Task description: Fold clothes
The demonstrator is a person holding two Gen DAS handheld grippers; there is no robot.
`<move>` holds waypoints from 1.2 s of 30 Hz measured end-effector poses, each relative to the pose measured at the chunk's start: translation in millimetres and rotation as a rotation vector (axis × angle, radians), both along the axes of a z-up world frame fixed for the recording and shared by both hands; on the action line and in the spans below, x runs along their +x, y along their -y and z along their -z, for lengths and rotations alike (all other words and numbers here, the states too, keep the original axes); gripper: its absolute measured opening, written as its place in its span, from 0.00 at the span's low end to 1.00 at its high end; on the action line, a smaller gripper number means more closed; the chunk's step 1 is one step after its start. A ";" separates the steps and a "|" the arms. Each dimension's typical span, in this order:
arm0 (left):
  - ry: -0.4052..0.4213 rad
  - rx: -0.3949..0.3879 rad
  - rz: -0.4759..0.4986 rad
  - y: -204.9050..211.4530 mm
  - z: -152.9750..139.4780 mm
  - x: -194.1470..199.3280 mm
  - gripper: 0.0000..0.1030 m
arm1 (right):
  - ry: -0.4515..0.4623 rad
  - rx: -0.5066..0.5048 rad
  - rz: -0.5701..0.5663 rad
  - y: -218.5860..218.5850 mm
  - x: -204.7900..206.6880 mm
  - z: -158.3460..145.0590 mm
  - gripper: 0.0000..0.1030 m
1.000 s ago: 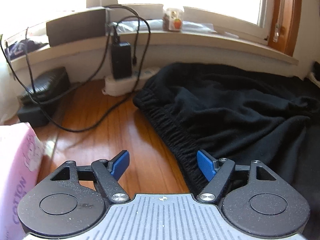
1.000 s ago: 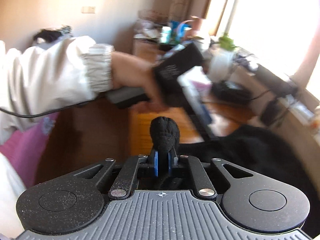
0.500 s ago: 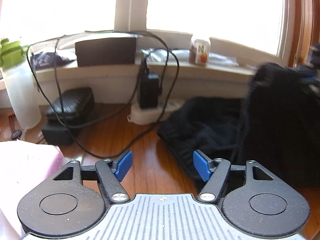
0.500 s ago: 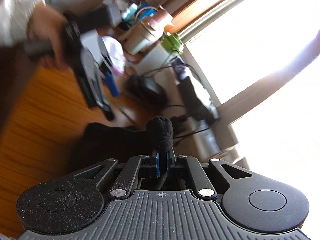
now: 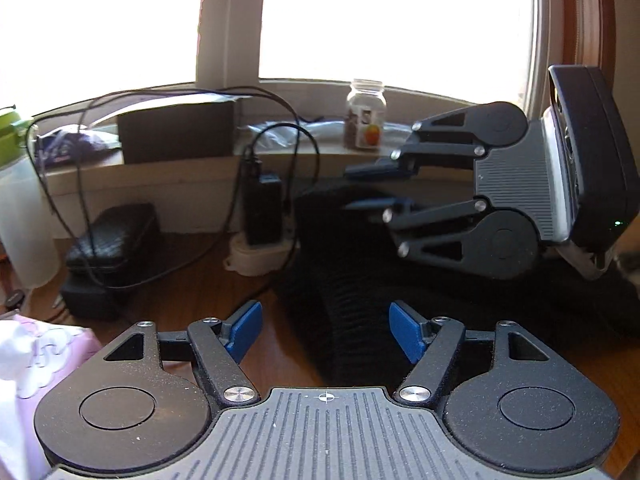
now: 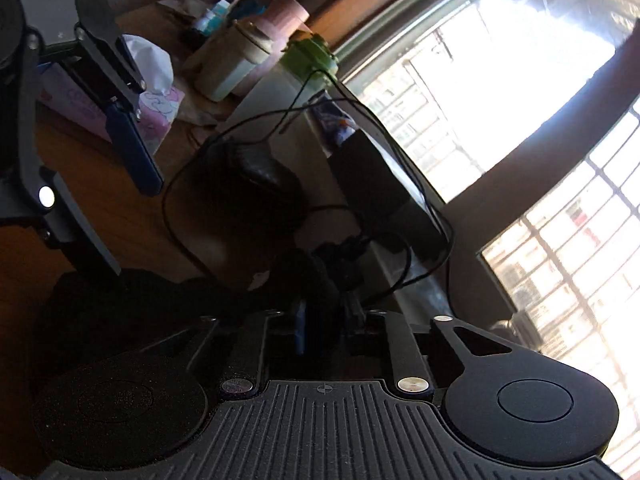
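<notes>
L gripper: jaws spread wide, nothing pinched; over edge of garment.
Black garment: heaped on wooden table, ribbed band nearest.
R gripper: above garment, turned sideways; jaws opening, gap between pads looks empty.
Far: power strip w/ adapter, jar on sill.

Your wooden counter carries the black garment heaped at its right. A white power strip sits just beside it, a black case farther left, and a pink tissue pack at the near-left corner.
</notes>
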State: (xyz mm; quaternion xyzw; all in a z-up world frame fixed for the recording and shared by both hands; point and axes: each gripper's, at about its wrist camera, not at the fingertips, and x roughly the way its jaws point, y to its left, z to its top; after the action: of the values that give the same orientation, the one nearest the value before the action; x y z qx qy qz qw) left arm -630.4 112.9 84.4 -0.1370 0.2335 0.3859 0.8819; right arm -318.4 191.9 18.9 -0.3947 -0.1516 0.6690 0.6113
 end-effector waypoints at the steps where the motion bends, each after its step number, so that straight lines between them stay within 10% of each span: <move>1: 0.011 0.002 0.009 0.0 0.7 2.4 0.72 | -0.037 0.012 0.014 4.9 6.5 -3.8 0.40; 6: 0.022 0.030 0.054 3.9 -0.4 29.7 0.69 | -0.266 0.024 0.097 38.9 51.4 -39.0 0.39; 13: -0.016 -0.004 0.179 4.9 5.1 97.2 0.35 | -0.412 0.003 0.206 94.8 117.3 -45.7 0.38; 22: -0.204 -0.038 0.203 -0.2 38.5 158.7 0.35 | -0.467 -0.033 0.421 187.8 214.3 -15.0 0.38; 36: -0.210 -0.068 0.183 8.5 54.6 141.3 0.35 | -0.621 -0.118 0.780 331.6 343.9 50.0 0.38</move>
State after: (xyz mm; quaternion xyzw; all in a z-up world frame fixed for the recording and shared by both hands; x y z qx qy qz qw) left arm -489.1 104.3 29.8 -0.1038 0.3490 0.3078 0.8790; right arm 25.5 -139.7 -31.1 -0.2384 0.2343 0.4840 0.8087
